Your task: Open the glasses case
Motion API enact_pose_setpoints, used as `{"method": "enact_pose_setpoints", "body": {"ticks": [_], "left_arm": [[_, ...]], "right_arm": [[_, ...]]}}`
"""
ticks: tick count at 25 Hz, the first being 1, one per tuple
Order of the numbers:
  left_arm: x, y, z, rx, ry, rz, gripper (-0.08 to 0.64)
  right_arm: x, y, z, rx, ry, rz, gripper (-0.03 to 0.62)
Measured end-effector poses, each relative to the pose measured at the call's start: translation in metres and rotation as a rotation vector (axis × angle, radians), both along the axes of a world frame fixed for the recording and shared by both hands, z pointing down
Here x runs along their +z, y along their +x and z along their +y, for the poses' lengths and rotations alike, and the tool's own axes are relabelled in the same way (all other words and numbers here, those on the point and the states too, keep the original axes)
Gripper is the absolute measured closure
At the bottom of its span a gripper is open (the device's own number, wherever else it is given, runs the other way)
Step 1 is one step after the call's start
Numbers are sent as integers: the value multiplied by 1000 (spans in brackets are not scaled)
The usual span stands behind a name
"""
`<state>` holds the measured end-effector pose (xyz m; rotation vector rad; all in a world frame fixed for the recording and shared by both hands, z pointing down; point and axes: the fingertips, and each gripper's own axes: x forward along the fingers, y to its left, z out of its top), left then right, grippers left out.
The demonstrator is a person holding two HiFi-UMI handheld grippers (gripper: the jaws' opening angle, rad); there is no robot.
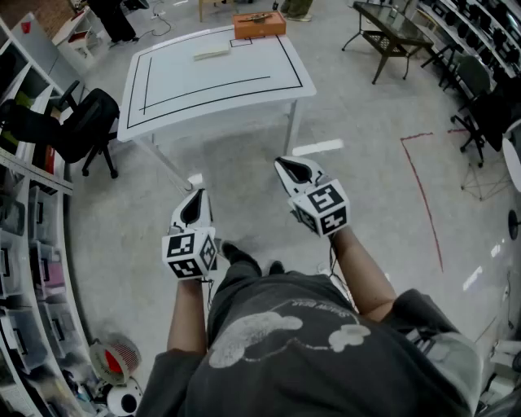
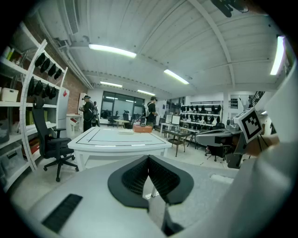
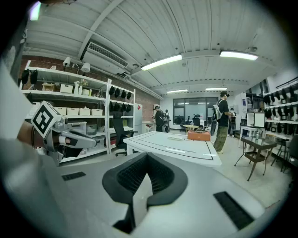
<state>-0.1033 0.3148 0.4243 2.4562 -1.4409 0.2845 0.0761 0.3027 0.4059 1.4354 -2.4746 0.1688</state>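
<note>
A white table (image 1: 163,81) with black outline tape stands well ahead of me. At its far edge lie an orange box (image 1: 259,24) and a pale oblong item (image 1: 212,54); I cannot tell which is the glasses case. My left gripper (image 1: 195,195) and right gripper (image 1: 282,162) hang over the floor, short of the table, both shut with nothing between the pads. The left gripper view shows its shut tips (image 2: 148,158) below the table (image 2: 116,139) and the orange box (image 2: 142,129). The right gripper view shows its shut tips (image 3: 147,155), the table (image 3: 177,146) and the box (image 3: 199,135).
A black office chair (image 1: 81,122) stands left of the table, beside shelving (image 1: 24,244) along the left wall. A dark table (image 1: 391,28) and chairs fill the far right. Red tape (image 1: 423,187) marks the floor. A person (image 3: 222,121) stands beyond the table.
</note>
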Motion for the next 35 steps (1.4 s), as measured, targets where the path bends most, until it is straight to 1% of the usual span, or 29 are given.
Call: {"method": "enact_pose_setpoints", "body": {"ticks": [6, 11, 16, 20, 28, 35], "left_arm": [[-4, -1, 3, 5, 5, -5, 558], [-5, 3, 2, 2, 11, -3, 558], [0, 4, 7, 7, 1, -8, 558], [4, -4, -3, 5, -3, -13, 558], [16, -15, -61, 19, -16, 8, 558], [17, -26, -157, 59, -23, 18, 558]], "right_arm": [[-2, -1, 5, -9, -1, 14, 592], [-1, 9, 6, 8, -1, 5, 592], [1, 15, 7, 5, 1, -63, 592], [9, 19, -5, 38, -16, -69, 592], [20, 21, -48, 83, -19, -51, 592], [23, 9, -140, 124, -33, -49, 592]]}}
